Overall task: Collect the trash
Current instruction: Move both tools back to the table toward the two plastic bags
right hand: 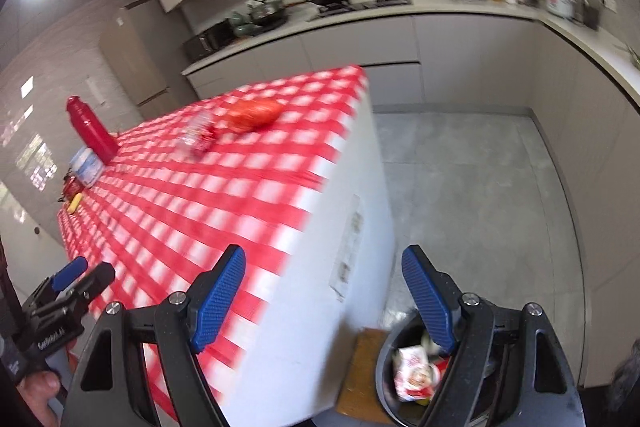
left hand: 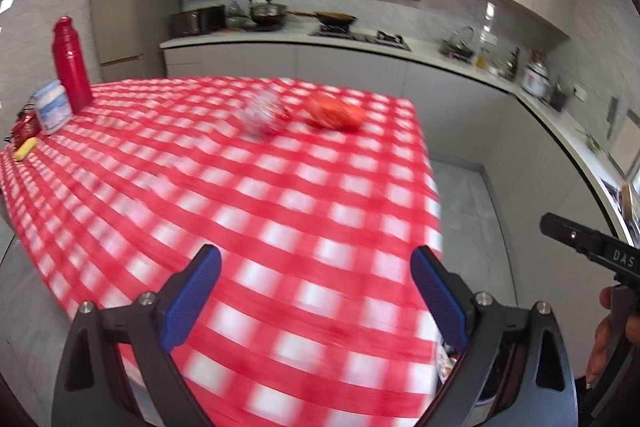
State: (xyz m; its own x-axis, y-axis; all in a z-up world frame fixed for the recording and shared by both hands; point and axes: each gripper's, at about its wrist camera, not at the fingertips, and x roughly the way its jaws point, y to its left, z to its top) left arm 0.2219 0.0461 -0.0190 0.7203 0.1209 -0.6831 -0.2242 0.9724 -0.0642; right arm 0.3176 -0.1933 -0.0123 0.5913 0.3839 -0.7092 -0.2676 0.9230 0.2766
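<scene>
Checkered table (left hand: 280, 227) holds 2 crumpled wrappers (left hand: 335, 111); both claws (left hand: 316, 293) gape empty

Tablecloth (left hand: 280, 211) was red-white checked; bottle (left hand: 71, 65) solid red; crumpled bag (left hand: 334, 111) orange-red; finger pads (left hand: 194, 301) blue; bin (right hand: 386, 371) black.

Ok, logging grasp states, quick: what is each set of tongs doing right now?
Left tongs: open, holding nothing.
Right tongs: open, holding nothing.

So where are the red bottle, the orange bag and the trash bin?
red bottle (left hand: 71, 67), left wrist view, middle of its body
orange bag (left hand: 335, 111), left wrist view, its middle
trash bin (right hand: 384, 383), right wrist view, its left rim
</scene>
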